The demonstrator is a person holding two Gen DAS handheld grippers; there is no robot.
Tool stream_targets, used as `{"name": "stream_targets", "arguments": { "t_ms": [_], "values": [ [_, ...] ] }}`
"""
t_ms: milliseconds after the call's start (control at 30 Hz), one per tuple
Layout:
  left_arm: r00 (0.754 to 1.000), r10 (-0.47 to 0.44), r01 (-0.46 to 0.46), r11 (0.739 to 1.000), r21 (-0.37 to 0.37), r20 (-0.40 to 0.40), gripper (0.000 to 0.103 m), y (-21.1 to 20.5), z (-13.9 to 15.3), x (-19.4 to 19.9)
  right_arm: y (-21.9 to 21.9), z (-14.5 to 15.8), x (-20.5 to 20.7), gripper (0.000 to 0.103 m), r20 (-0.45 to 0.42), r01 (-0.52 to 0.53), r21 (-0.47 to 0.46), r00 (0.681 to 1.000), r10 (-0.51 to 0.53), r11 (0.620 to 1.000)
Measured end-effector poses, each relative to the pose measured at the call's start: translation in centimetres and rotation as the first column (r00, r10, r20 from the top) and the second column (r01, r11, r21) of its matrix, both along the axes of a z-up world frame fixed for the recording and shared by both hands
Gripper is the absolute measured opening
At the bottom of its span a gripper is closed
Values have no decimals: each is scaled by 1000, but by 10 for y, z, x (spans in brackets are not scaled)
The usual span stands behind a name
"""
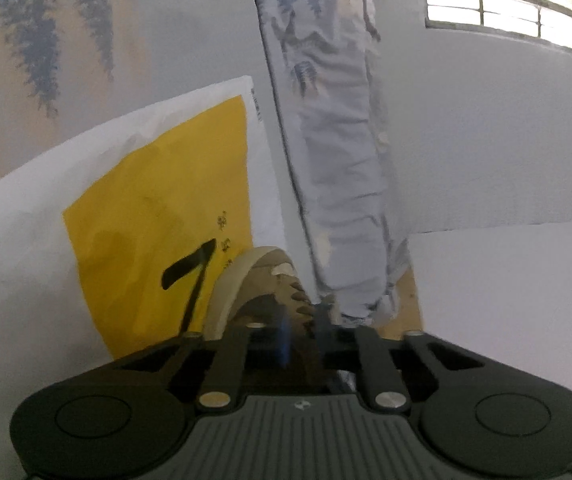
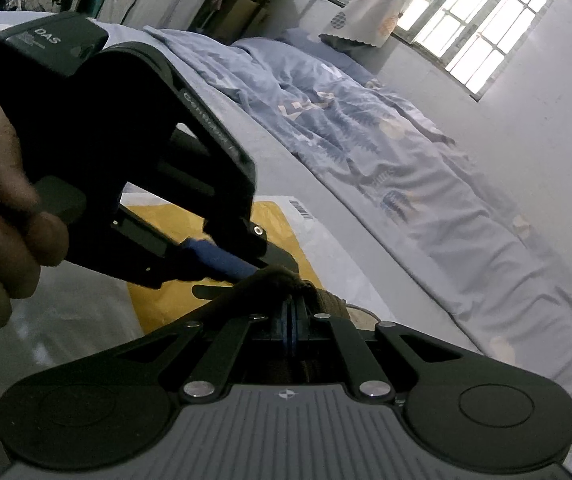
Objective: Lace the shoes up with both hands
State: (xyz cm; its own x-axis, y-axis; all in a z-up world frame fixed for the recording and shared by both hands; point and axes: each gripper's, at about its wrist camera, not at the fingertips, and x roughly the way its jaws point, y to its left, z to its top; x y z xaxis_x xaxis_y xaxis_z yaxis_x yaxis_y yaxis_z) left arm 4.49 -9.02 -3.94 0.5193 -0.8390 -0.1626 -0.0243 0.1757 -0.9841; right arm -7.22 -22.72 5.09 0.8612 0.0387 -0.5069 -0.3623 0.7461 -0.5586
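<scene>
Both grippers are closed at the tan shoe (image 1: 262,292). Left gripper (image 2: 242,268) meets its collar; right gripper (image 2: 291,332) too. What either pinches is hidden

Low in the frame, the left hand-held gripper (image 1: 286,344) has its jaws closed over a tan shoe (image 1: 254,292), apparently on its laces. Left of it lies a yellow-and-white bag (image 1: 146,200); a patterned quilt (image 1: 337,140) hangs above.

Shoe (image 1: 262,292) stands on a sheet (image 1: 158,208), directly before the left gripper (image 1: 286,344). In the right wrist view, the left gripper (image 2: 246,270) reaches in from the left, just above the right gripper (image 2: 291,320); a bed with quilt (image 2: 385,160) lies behind and right.
</scene>
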Motion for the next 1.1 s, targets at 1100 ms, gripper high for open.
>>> {"name": "stream_targets", "arguments": {
  "t_ms": [1100],
  "values": [
    [998,-2,-3,996,84,61,23,-4,14,-1,-5,2,2,5,9,21,21,1000,-21,1000]
  ]
}}
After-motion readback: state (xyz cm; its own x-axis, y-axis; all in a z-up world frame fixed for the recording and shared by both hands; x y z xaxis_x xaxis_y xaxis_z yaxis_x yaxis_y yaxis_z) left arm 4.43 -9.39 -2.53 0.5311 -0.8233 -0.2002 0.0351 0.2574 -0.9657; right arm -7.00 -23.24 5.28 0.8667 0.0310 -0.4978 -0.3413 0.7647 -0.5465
